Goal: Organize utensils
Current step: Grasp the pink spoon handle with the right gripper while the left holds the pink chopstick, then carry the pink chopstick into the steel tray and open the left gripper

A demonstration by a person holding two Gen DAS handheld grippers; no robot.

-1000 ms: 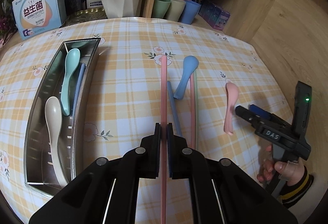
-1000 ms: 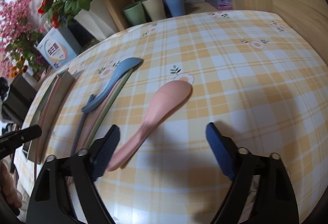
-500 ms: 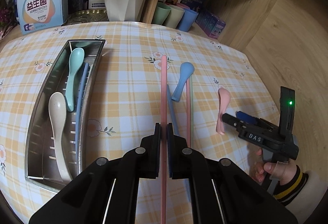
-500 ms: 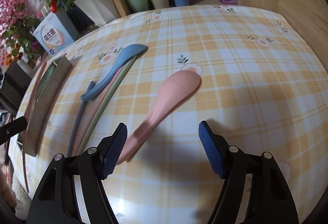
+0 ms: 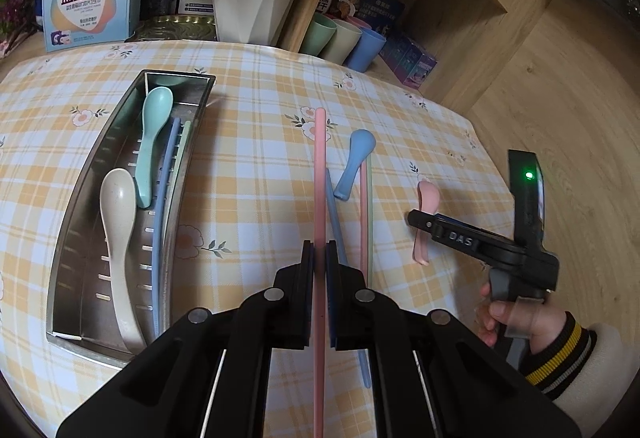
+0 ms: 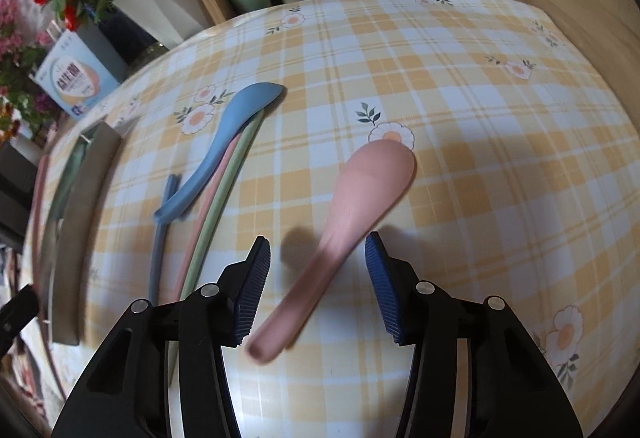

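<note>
**Right gripper narrows around the pink spoon while the left clamps a pink chopstick**

Since a second ago the right gripper (image 6: 316,262) has drawn its blue ribbed fingers (image 6: 252,290) inward, and they now flank the handle of the pink spoon (image 6: 352,205) with a gap on both sides, so it is parted and gripping nothing. That spoon lies on the checked tablecloth (image 6: 480,117), bowl pointing away, handle running back between the fingers (its near end is blurred). In the left wrist view the same gripper (image 5: 424,222) sits over the pink spoon (image 5: 427,197), held by a hand (image 5: 520,322) in a striped cuff.

The left gripper (image 5: 319,258) is clenched on a pink chopstick (image 5: 319,173), which runs straight forward above the cloth and has risen with the gripper over the last second. Just right of it on the cloth lie a blue chopstick (image 5: 334,209), a blue spoon (image 5: 354,165) resting across a second pink chopstick (image 5: 363,213), and a pale green chopstick (image 5: 370,213) touching that one's right side.

To the left sits the steel tray (image 5: 80,222), holding a mint spoon (image 5: 152,141), a cream spoon (image 5: 118,238), plus a blue chopstick and a green one along its right wall.

Behind the table stand a white flowerpot (image 5: 252,1) with red blooms, a blue-and-white box (image 5: 90,5), and three cups (image 5: 344,37) on a wooden shelf.
</note>
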